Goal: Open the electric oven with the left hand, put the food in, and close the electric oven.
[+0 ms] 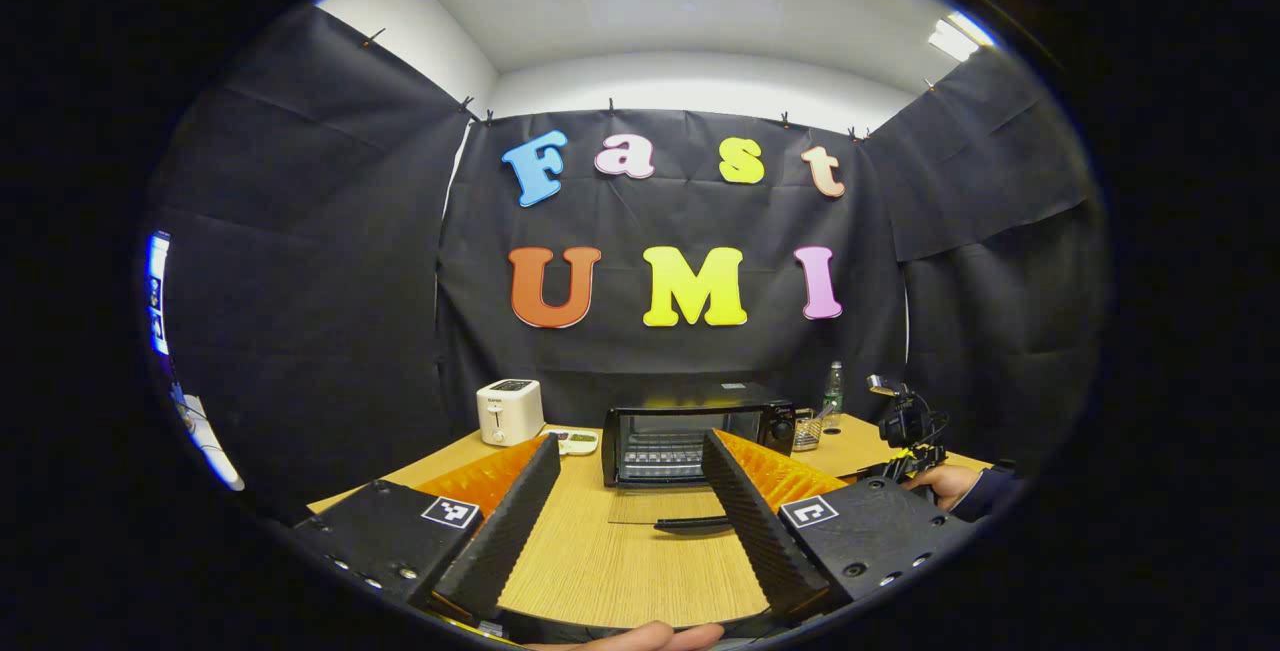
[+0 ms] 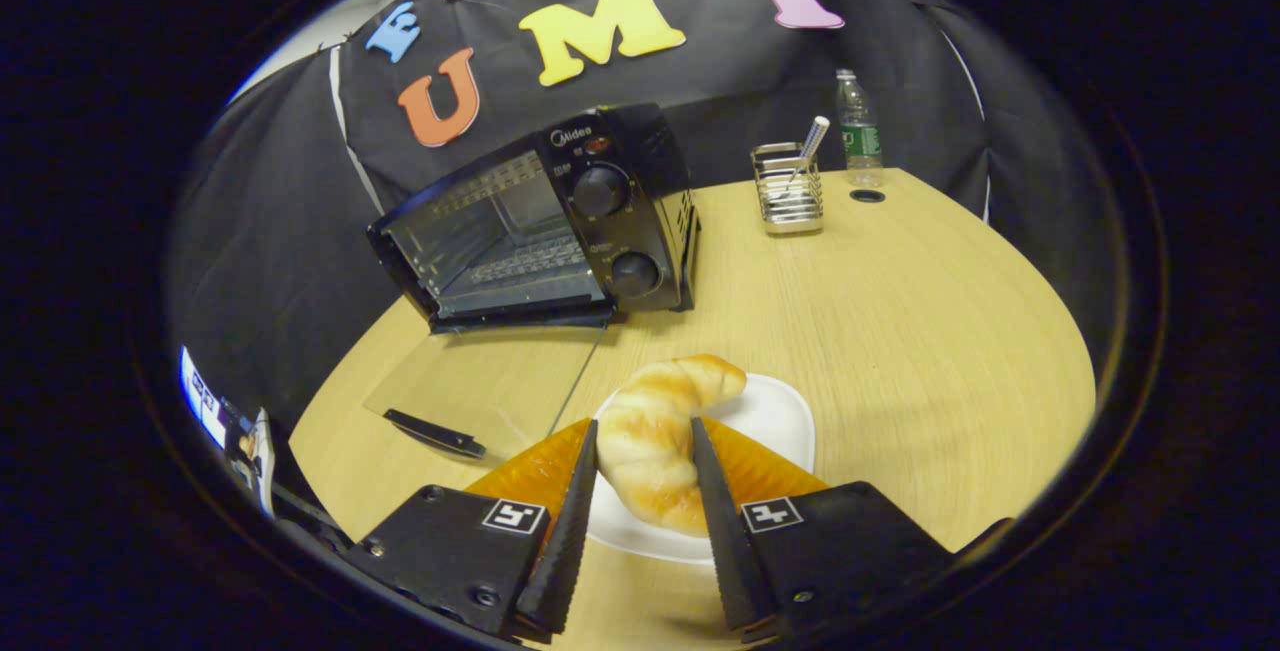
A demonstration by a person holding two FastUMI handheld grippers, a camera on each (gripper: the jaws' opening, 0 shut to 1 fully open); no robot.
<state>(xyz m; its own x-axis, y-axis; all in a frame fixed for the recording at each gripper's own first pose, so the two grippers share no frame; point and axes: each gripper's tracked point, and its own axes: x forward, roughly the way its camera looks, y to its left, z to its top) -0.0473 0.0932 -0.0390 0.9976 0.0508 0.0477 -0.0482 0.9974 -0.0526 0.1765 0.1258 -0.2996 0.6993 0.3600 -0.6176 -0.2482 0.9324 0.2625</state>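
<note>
electric oven point(image 2: 540, 221) at the back of the wooden table point(image 2: 900, 331), glass door point(image 2: 480, 391) dropped flat on the tabletop. croissant point(image 2: 655, 436) on a white plate point(image 2: 770, 421), squeezed on both sides by the right gripper point(image 2: 640, 501). left gripper point(image 1: 630, 511) spread wide over bare table, facing the oven, holding nothing.

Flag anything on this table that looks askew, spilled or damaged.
Nothing stands out. The electric oven has its glass door folded flat onto the table, as the task needs. The croissant lies whole on its white plate, between the right hand-held gripper's fingers.
</note>
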